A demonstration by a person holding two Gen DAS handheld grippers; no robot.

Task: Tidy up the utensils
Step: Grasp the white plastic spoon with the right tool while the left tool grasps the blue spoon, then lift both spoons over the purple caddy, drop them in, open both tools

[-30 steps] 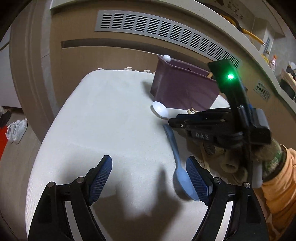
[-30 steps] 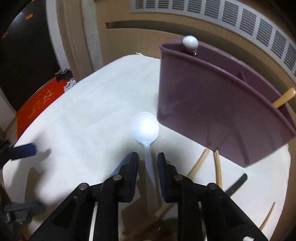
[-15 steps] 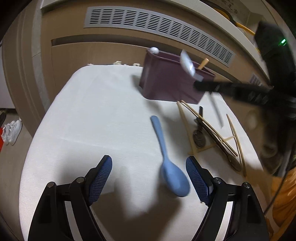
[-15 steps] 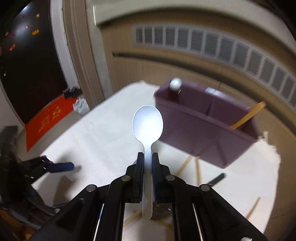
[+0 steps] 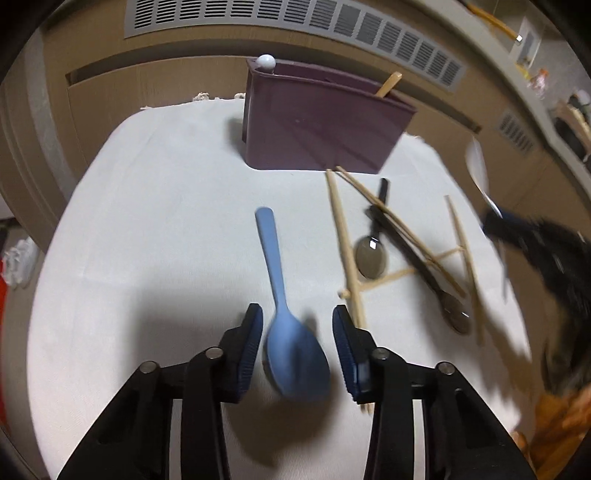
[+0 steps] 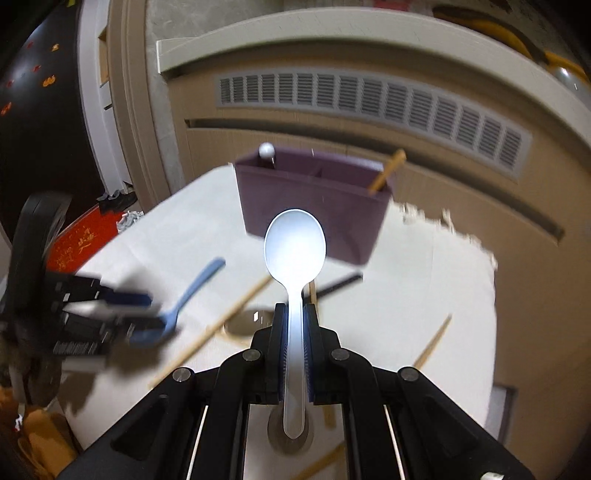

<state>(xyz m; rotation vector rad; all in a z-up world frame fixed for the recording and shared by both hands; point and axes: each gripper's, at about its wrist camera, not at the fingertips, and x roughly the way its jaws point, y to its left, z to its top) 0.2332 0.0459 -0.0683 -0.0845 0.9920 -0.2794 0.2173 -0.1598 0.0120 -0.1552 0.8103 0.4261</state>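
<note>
The right gripper [image 6: 296, 325] has its jaws clenched on the handle of a white spoon [image 6: 295, 246], which stands upright above the bench with its bowl facing the camera and its handle end hanging below the pads. Beyond the bowl stands the purple organizer [image 6: 314, 199], a divided bin holding a white-knobbed utensil [image 6: 266, 150] at its left corner and a wooden stick [image 6: 388, 170] leaning out at its right.

The left gripper [image 5: 297, 345] hangs low over the bench with its jaws released, one blue pad on each side of the bowl of a blue spoon [image 5: 286, 321]; neither pad touches it. That spoon lies flat on the white cloth [image 5: 147, 221], handle pointing toward the organizer [image 5: 321, 122].

To the right of the blue spoon lies a loose heap: wooden chopsticks [image 5: 345, 251] crossing one another, and two dark spoons [image 5: 372, 254] beneath and among them. The heap sits just in front of the organizer's right half. Behind the bench runs a beige wall panel with a long grey vent [image 5: 295, 22].
</note>
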